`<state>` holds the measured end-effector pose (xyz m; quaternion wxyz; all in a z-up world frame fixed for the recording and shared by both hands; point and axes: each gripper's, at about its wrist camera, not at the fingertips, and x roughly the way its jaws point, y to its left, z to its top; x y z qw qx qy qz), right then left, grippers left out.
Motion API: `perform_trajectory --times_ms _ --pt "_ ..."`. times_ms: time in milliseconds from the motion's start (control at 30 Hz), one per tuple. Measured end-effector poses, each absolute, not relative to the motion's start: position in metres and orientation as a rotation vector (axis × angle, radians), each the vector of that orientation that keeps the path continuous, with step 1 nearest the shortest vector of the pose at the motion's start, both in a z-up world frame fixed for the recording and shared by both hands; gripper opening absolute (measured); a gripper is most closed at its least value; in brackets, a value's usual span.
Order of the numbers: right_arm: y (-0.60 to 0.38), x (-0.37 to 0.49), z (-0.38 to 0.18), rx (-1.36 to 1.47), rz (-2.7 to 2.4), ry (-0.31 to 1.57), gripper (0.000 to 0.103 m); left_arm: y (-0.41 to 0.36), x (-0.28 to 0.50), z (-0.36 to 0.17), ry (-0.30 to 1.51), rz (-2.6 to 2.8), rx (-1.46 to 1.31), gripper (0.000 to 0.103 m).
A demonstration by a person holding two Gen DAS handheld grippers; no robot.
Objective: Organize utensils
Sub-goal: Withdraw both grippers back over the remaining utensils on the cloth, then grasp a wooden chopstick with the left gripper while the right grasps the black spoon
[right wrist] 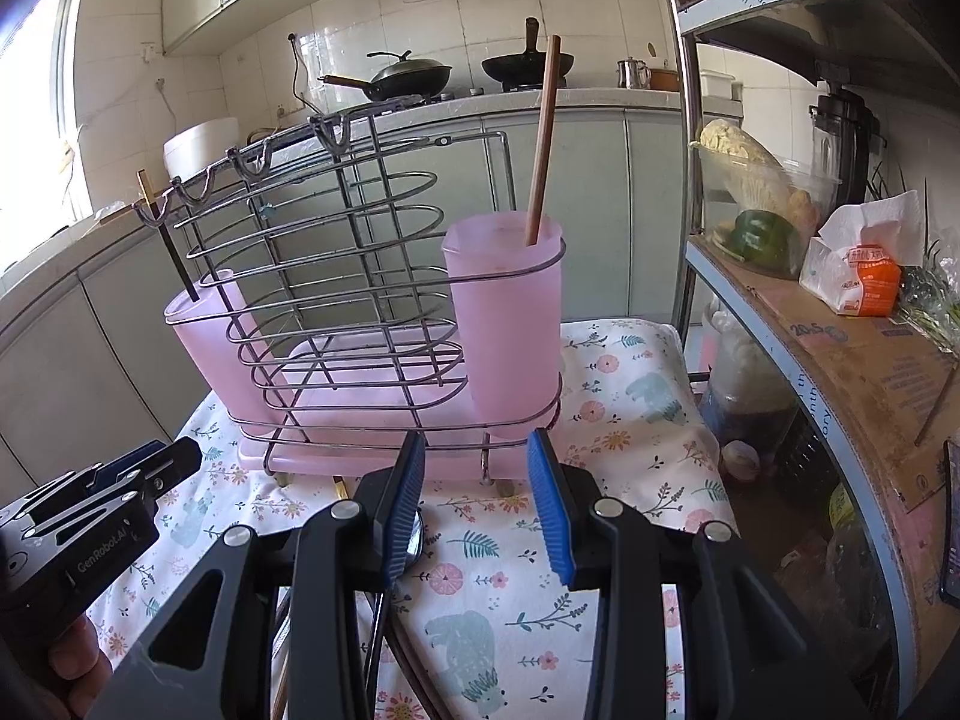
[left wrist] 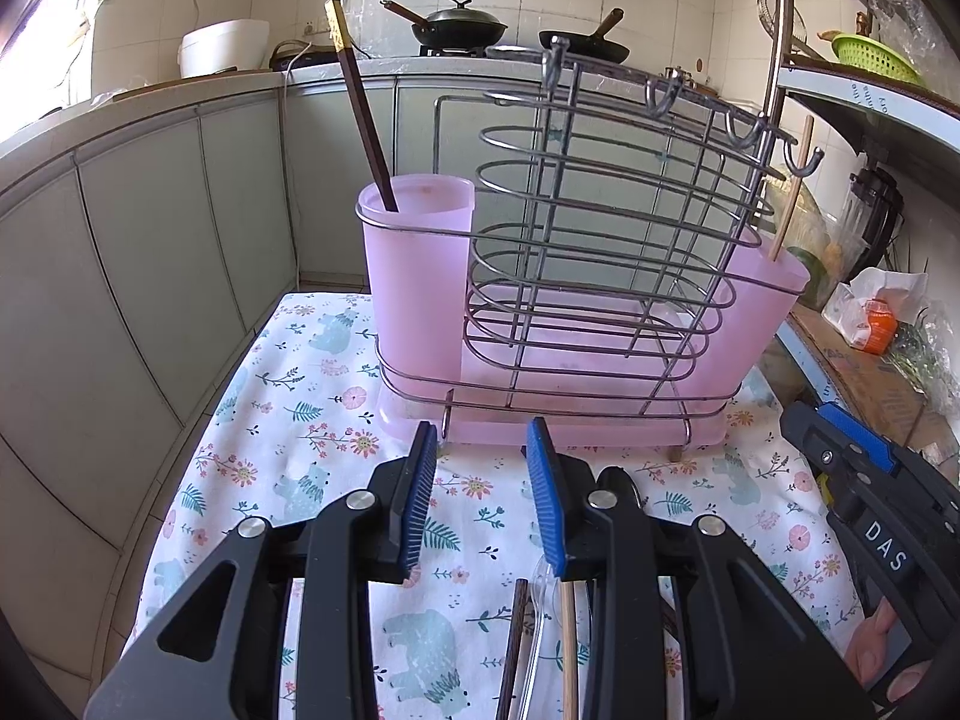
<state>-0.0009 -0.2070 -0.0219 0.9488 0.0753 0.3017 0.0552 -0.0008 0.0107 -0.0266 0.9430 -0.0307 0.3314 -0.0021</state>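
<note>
A wire utensil rack with pink plastic cups stands on the floral cloth; it also shows in the right wrist view. A dark chopstick stands in its left cup. A light wooden chopstick stands in its right cup. My left gripper is open and empty, just in front of the rack. Under it lie a dark chopstick, a clear spoon and a light chopstick. My right gripper is open and empty, with a metal spoon beside its left finger.
Grey cabinets stand left and behind. A shelf unit with a cardboard sheet, tissue pack and vegetables stands right of the table. Pans sit on the far stove.
</note>
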Motion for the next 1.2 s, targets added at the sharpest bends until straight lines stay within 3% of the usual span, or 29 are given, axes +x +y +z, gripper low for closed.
perform_trajectory --times_ms 767,1133,1200 --pt "-0.209 0.014 -0.042 0.214 0.168 0.725 0.035 0.021 0.011 -0.039 0.754 -0.07 -0.071 0.031" --pt "-0.205 0.032 -0.08 0.324 0.302 0.922 0.022 0.008 0.033 -0.068 0.974 -0.293 -0.116 0.03" --pt "-0.205 0.034 -0.085 0.333 0.315 0.944 0.021 0.002 0.039 -0.074 0.997 -0.3 -0.097 0.024"
